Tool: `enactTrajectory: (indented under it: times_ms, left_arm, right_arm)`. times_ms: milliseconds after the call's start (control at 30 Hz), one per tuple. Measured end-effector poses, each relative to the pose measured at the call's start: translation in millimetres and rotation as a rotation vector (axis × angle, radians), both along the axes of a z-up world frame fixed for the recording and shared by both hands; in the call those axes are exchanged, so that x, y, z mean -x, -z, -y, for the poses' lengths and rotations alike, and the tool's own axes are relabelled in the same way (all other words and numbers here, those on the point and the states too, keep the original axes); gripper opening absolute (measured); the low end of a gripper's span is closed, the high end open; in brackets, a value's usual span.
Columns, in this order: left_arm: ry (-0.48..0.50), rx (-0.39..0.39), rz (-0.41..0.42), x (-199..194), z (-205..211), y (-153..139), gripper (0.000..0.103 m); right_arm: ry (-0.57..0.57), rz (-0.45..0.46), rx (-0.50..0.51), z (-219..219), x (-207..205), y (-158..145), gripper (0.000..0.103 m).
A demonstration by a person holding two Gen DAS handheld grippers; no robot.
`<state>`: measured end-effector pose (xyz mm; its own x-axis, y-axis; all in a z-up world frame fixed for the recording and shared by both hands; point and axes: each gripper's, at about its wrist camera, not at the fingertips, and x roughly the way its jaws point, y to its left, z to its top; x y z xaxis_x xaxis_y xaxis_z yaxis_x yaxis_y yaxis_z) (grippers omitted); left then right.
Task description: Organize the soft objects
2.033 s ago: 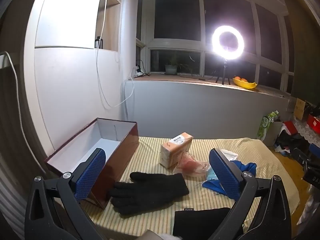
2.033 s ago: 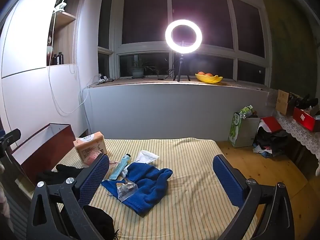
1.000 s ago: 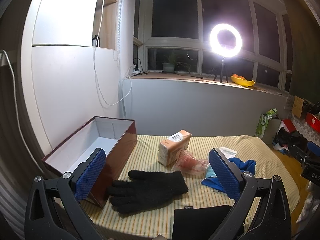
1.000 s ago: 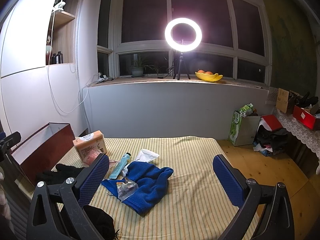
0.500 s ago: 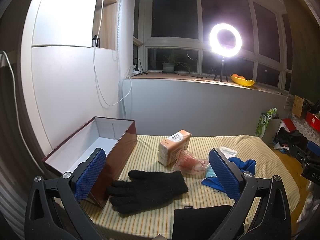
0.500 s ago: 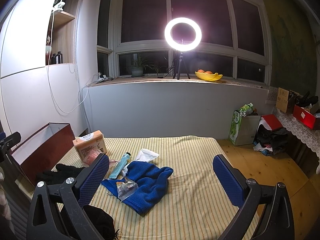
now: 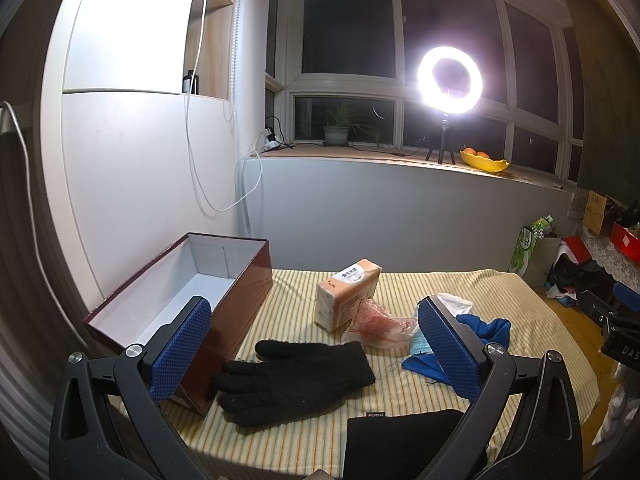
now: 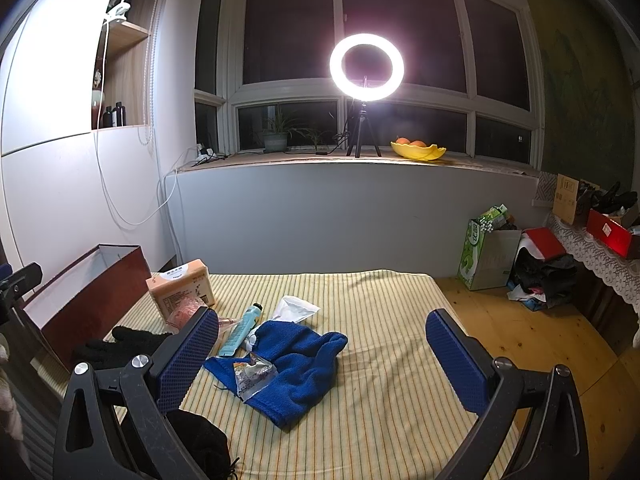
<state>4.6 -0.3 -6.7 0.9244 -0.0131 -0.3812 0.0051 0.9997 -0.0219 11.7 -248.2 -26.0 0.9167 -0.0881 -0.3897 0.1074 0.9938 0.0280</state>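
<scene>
Black and knitted, the glove lies beside the open box, the blue hat mid-table. Both the left gripper and right gripper hover wide open, empty; sorting looks unstarted, so next comes lowering onto the glove.

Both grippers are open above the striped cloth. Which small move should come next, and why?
Probably lower the left gripper onto the black knitted glove. Its jaws stand open and empty with the glove lying flat between them, right beside the open dark red box. The right gripper is also open and holds nothing; the blue knitted cloth below it could follow.
</scene>
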Motion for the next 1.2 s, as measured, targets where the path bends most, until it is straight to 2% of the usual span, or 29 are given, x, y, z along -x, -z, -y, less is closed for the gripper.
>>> enactTrajectory:
  times_ms: [767, 1200]
  left_arm:
    - [0.003, 0.001, 0.003, 2, 2, -1, 0.102]
    - [0.006, 0.004, -0.027, -1, 0, 6, 0.102]
  right_arm:
    - [-0.003, -0.004, -0.001, -4, -1, 5, 0.102]
    - [-0.021, -0.040, -0.022, -6, -3, 13, 0.102]
